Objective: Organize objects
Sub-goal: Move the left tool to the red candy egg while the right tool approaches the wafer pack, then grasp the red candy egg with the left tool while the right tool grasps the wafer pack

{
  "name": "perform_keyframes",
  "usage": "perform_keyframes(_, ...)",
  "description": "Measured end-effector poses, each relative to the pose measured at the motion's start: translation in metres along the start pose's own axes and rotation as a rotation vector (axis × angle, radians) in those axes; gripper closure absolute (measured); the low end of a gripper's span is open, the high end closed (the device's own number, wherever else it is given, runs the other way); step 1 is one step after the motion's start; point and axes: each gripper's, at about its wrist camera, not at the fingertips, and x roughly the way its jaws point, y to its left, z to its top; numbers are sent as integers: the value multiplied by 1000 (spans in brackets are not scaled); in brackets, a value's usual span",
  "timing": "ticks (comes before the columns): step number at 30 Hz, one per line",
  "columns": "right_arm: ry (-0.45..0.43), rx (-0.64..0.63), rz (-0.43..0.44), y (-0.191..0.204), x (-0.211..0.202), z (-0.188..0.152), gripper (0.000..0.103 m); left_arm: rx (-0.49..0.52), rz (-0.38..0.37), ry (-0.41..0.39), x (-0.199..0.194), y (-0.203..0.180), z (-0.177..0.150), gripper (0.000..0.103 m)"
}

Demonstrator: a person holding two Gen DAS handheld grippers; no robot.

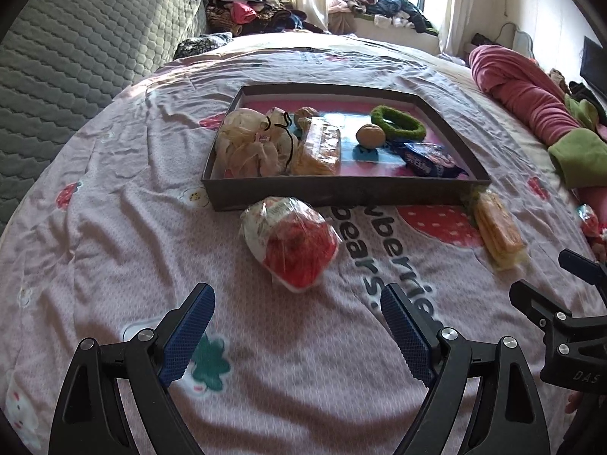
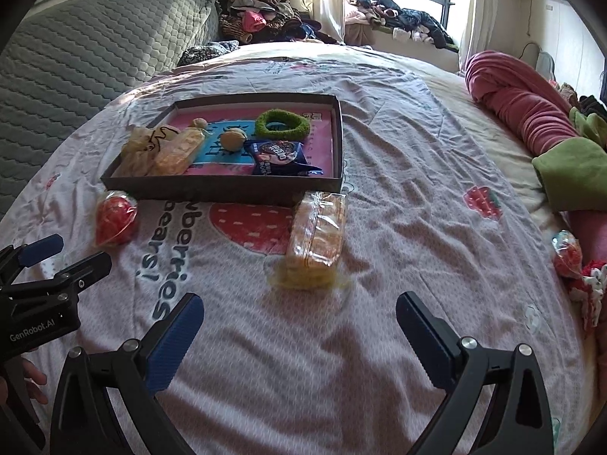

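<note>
Bedroom, bed point(image 1: 114, 227) under a pink strawberry-print sheet, clothes piled at the window behind. Dark shallow tray point(image 1: 341, 193) sits mid-bed and already holds a cream net bag point(image 1: 250, 144), 1 cracker pack, a walnut point(image 1: 370, 135), a green ring point(image 1: 398, 122) and a blue snack packet point(image 1: 428, 157).

2 items lie outside near the tray: red-and-white wrapped snack point(image 1: 290, 242) at 12 o'clock from the left gripper point(image 1: 297, 326), just off the tray's front wall; orange cracker pack point(image 2: 316, 235) at 12 o'clock from the right gripper point(image 2: 299, 326), its far end touching or nearly touching the tray's front corner. Another red wrapped item point(image 2: 567, 254) sits at 3 o'clock by the bed edge.

Both sets of fingers spread wide, holding nothing, hovering over the sheet.

Step judged: pick up the loose snacks and drop them in the tray. Do it well: straddle the cracker pack across its narrow width, not its length; squeeze lightly, crackers likely crush. Wrapper on the red snack looks slippery, so grip the body, not the film. Lift clear of the tray wall and release into the bare pink patch.
</note>
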Motion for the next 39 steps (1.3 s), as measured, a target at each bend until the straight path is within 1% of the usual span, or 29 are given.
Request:
perform_keyframes(2, 1, -3, -3, -1, 5, 4, 1, 0, 10, 0, 5, 2, 4, 13)
perform_keyframes(14, 37, 19, -6, -7, 43, 24, 1, -5, -4, 15, 39, 0, 24, 13)
perform_keyframes(24, 64, 51, 18, -14, 70, 34, 1, -34, 8, 40, 67, 4, 36, 13)
perform_keyframes(25, 62, 56, 17, -14, 72, 35, 3, -38, 5, 42, 69, 4, 36, 13)
perform_keyframes(27, 58, 54, 15, -14, 74, 37, 14, -46, 3, 37, 71, 6, 37, 13)
perform_keyframes(29, 65, 48, 13, -13, 77, 38, 22, -53, -1, 31, 72, 8, 38, 13)
perform_keyframes(32, 63, 39, 11, -11, 78, 39, 27, -50, -9, 29, 71, 8, 37, 13)
perform_keyframes(33, 60, 37, 11, -11, 77, 40, 31, -47, -9, 26, 70, 7, 37, 14)
perform_keyframes(35, 56, 29, 11, -9, 76, 41, 37, -38, -8, 18, 68, 4, 37, 18)
perform_keyframes(37, 57, 23, 3, -9, 76, 41, 43, -30, -4, 17, 68, 2, 37, 31)
perform_keyframes(39, 62, 17, -4, -8, 76, 40, 48, -22, -5, 23, 68, 0, 37, 31)
